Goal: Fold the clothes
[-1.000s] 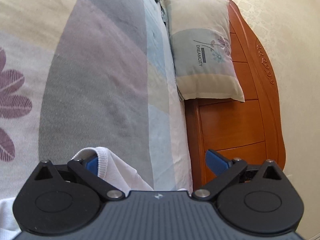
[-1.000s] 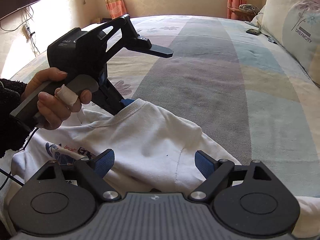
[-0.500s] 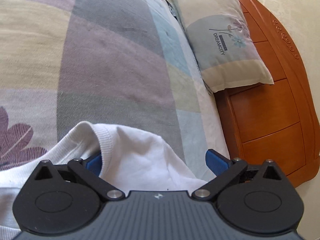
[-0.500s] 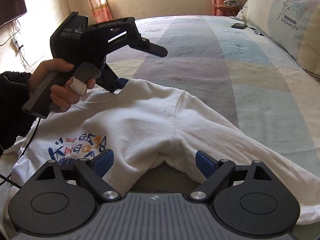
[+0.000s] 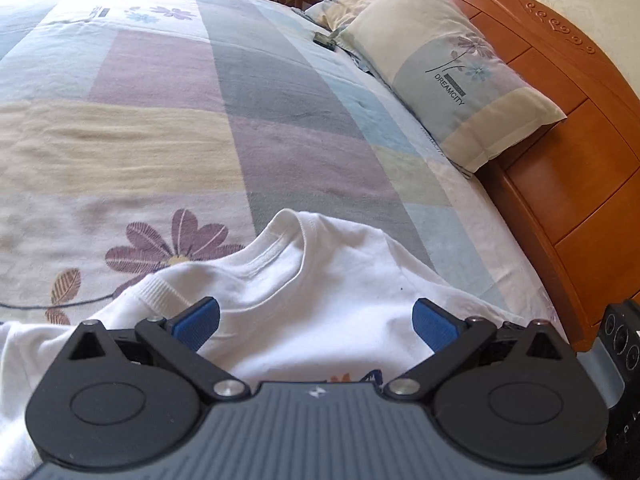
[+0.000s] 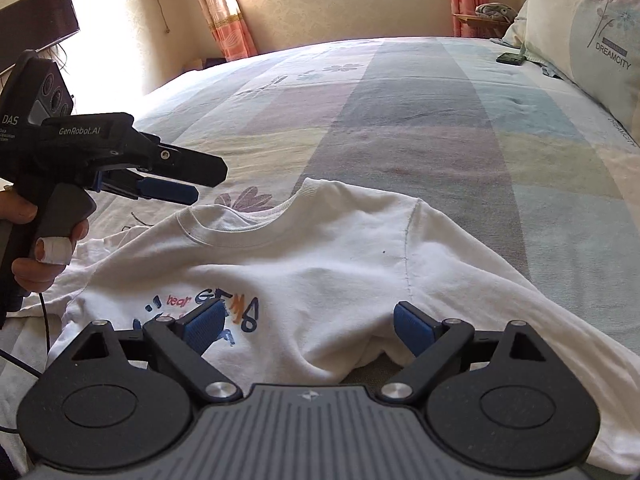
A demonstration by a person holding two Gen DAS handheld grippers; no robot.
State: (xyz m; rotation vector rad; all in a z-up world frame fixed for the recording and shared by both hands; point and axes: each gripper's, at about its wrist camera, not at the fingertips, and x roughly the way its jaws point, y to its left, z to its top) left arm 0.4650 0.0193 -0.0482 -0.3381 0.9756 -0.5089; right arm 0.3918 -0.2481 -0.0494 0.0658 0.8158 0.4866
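A white long-sleeved shirt [image 6: 320, 256] with a coloured print on its chest lies face up on the bed, collar away from me; it also shows in the left wrist view [image 5: 352, 280]. My left gripper [image 5: 316, 320] is open and empty, hovering just above the shirt below the collar [image 5: 280, 256]. In the right wrist view the left gripper [image 6: 188, 184] hangs left of the collar, clear of the cloth. My right gripper [image 6: 308, 328] is open and empty, low over the chest near the right armpit. One sleeve [image 6: 520, 308] runs to the lower right.
The bed [image 6: 400, 120] has a patchwork cover with flower prints. A pillow [image 5: 460, 76] leans on the wooden headboard [image 5: 580, 152] at the right. A small dark device [image 6: 510, 59] lies near the pillow. A window and curtains are at the far wall.
The left gripper let go of the collar, and the shirt dropped flat onto the bed. The left gripper pulled back to the left. The right gripper stayed open above the chest.
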